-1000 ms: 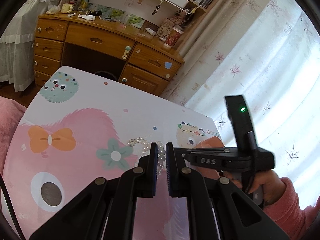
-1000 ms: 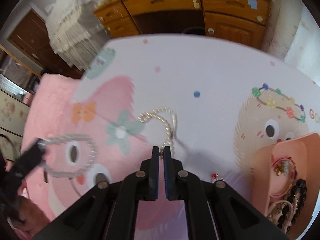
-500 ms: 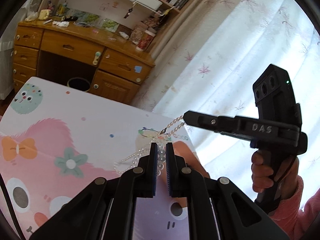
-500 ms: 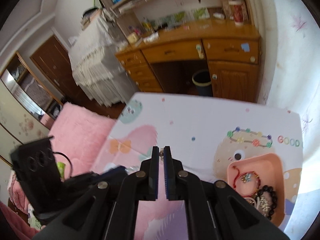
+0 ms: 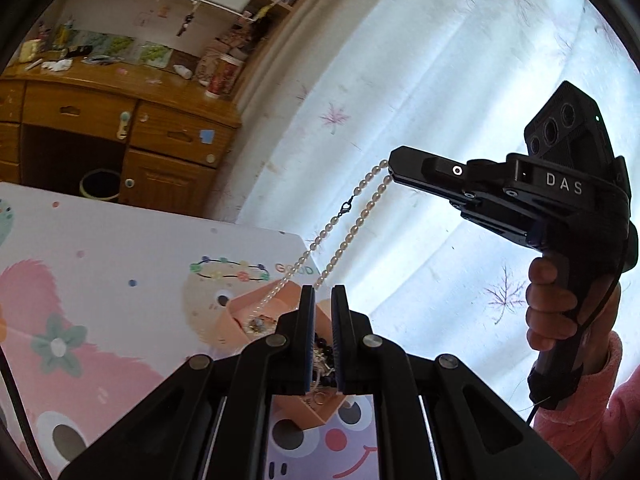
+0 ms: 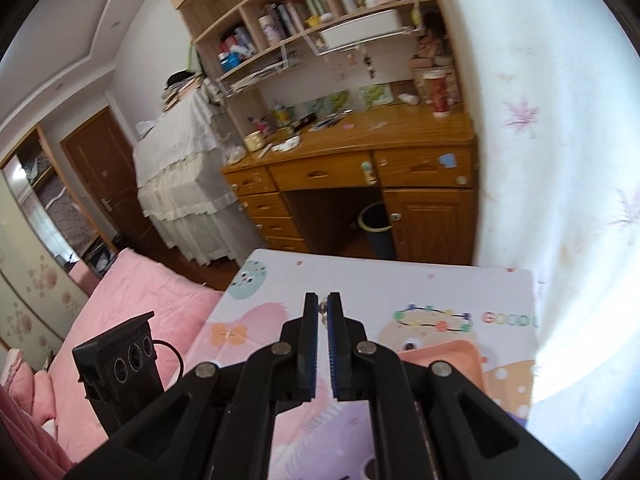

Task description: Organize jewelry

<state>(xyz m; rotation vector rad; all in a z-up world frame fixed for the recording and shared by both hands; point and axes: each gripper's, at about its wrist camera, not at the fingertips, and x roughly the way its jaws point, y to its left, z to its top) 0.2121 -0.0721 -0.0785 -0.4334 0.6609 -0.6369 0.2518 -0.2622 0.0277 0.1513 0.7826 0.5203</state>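
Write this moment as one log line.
right gripper: shut on pearl necklace | strand: hangs down to pink tray | left gripper: above tray, grip unclear
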